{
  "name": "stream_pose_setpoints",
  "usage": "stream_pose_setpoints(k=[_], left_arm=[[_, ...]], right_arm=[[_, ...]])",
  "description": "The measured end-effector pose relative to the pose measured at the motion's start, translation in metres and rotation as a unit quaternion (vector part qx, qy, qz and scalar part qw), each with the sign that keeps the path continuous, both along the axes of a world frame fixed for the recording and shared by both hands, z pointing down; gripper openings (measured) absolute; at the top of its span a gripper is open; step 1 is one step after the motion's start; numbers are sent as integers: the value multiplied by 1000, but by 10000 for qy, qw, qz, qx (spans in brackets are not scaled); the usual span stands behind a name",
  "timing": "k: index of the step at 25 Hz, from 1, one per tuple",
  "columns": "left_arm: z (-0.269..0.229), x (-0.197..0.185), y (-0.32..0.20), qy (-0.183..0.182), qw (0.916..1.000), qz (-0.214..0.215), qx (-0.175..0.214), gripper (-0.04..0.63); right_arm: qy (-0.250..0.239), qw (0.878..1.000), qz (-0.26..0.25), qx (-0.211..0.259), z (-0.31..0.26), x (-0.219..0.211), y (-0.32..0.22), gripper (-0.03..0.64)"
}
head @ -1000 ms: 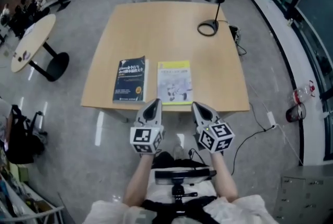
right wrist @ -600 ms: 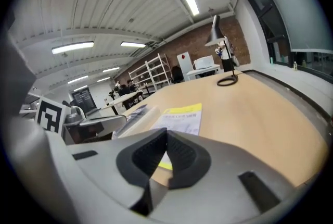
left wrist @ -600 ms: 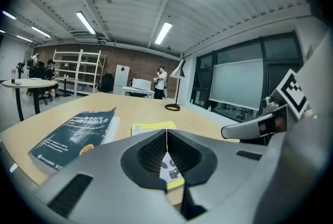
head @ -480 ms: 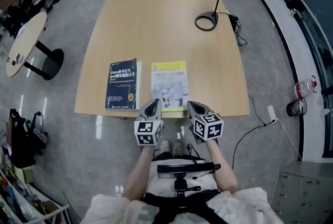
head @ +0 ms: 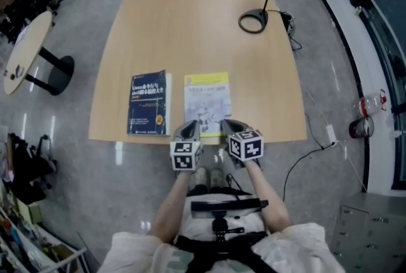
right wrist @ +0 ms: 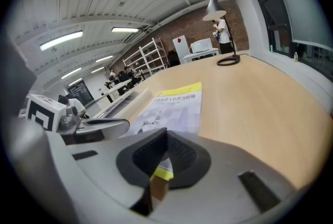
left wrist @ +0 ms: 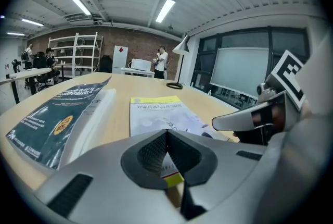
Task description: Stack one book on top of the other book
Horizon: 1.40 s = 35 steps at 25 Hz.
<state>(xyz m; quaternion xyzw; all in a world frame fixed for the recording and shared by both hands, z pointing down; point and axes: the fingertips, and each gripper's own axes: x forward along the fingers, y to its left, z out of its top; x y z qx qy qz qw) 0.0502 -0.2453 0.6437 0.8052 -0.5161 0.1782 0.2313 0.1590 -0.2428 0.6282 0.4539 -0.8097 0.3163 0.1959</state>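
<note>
Two books lie side by side near the front edge of the wooden table (head: 190, 24). The dark blue book (head: 150, 102) is on the left, the white book with a yellow band (head: 207, 102) on the right. Both show in the left gripper view, the blue book (left wrist: 57, 113) and the white book (left wrist: 158, 116); the right gripper view shows the white book (right wrist: 171, 108). My left gripper (head: 189, 129) is shut and empty at the white book's near left corner. My right gripper (head: 226, 126) is shut and empty at its near right corner. Contact cannot be told.
A black desk lamp (head: 257, 2) stands at the table's far right. A cable (head: 304, 157) runs over the floor right of the table. A round side table (head: 25, 53) stands at the left, and shelves with people are far behind.
Both grippers have sunk and moved forward to the near edge of the white book. The head view has shifted, so the table sits lower and closer.
</note>
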Motion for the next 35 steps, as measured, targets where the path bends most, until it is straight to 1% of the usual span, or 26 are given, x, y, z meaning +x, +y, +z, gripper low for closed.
stream_pose_setpoints(k=[4, 7, 9, 11, 13, 15, 17, 21, 25, 27, 30, 35], left_arm=[[13, -3, 2, -157, 9997, 60, -167, 11], [22, 0, 1, -502, 9977, 368, -261, 8], [25, 1, 1, -565, 9966, 438, -404, 8], [26, -1, 2, -513, 9965, 373, -548, 8], [26, 0, 2, -467, 9965, 312, -626, 8], [25, 0, 3, -514, 9965, 290, -598, 8], [25, -1, 2, -544, 9966, 249, -569, 8], [24, -2, 4, -389, 9963, 166, -746, 8], [26, -2, 12, -327, 9962, 174, -788, 8], [26, -2, 17, -272, 9968, 143, -736, 8], [26, -3, 29, -320, 9974, 146, -622, 8], [25, -4, 44, -312, 9975, 207, -604, 8]], right_arm=[[214, 9997, 71, -109, 13, 0, -1, 2], [521, 9984, -17, -228, 25, 2, -1, 2], [685, 9971, -55, -330, 30, 4, 0, 2], [744, 9965, -40, -388, 30, 3, 0, 2], [699, 9968, 10, -383, 29, 4, 0, 2], [600, 9974, 61, -382, 30, 5, 1, 2], [600, 9974, 56, -394, 30, 4, 1, 2], [669, 9968, 32, -435, 29, 5, 5, 2], [624, 9970, 71, -448, 30, 5, 12, 2], [652, 9970, 53, -416, 30, 5, 19, 2], [595, 9973, 34, -429, 30, 4, 30, 2], [447, 9982, 67, -406, 29, 5, 49, 2]])
